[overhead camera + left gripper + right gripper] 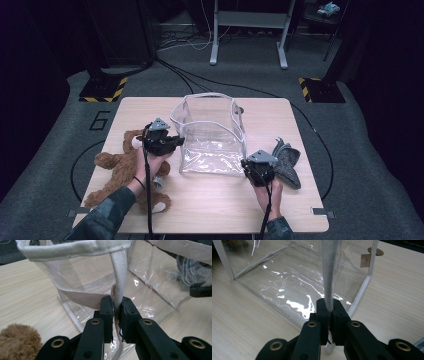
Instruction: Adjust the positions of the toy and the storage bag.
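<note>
A clear plastic bag with white fabric trim stands open in the middle of the wooden table. My left gripper is at its left front corner. In the left gripper view, the gripper is shut on a white trim strip of the bag. My right gripper is at the bag's right front corner. In the right gripper view, that gripper is shut on the upright white edge trim. A brown teddy bear lies under my left forearm.
A grey plush toy lies on the table just right of my right gripper. Cables run over the carpet behind the table. A grey desk frame stands farther back. Yellow-black floor plates sit off both far corners.
</note>
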Tool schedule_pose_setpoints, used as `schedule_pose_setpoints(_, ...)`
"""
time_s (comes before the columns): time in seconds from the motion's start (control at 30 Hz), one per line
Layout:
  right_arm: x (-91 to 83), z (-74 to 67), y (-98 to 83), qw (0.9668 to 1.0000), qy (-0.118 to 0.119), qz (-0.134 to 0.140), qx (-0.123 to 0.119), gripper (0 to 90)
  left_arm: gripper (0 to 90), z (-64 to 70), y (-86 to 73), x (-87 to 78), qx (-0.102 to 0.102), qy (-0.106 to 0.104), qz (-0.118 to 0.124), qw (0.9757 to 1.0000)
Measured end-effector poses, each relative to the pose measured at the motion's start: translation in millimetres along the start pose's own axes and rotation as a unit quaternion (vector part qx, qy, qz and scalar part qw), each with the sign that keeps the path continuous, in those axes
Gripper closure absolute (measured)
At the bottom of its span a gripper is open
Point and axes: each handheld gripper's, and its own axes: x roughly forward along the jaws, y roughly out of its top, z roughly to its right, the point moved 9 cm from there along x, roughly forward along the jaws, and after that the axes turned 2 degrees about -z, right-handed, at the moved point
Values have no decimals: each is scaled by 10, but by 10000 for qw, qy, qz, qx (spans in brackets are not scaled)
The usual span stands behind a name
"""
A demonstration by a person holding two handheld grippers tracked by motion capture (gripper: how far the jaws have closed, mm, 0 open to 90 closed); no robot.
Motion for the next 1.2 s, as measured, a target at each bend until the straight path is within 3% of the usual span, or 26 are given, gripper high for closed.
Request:
schedule_pose_setpoints(0.27, -85, 19, -69, 9999, 65, 73, 76, 864, 812, 156, -97, -89, 78, -60, 108, 9999)
schedule_pose_setpoints(0.33, -101, 20, -82, 9999, 53, 65, 60, 864, 812, 204, -117, -105, 10, -111, 152, 9998)
schedule_pose_setpoints(0.4, -122, 10, -95, 9999, 85, 57, 71, 864, 813, 215, -138, -128, 77, -95, 166, 9998)
schedule_pose_setpoints(0.77, -182, -98, -155, 9996, 228, 145, 69, 837, 776, 221, -205, -195, 29, -82, 187, 9998)
schedule_pose_setpoints(1.03, -256, 50, -225, 9985, 170, 276, 442, 346, 368, 52, -278, -322, -188, 137, 27, 9997)
schedule_pose_setpoints(1.2, -307, 135, -405, 9976, 251, 147, 621, 155, 232, -126, -329, -461, -387, 367, -28, 9986)
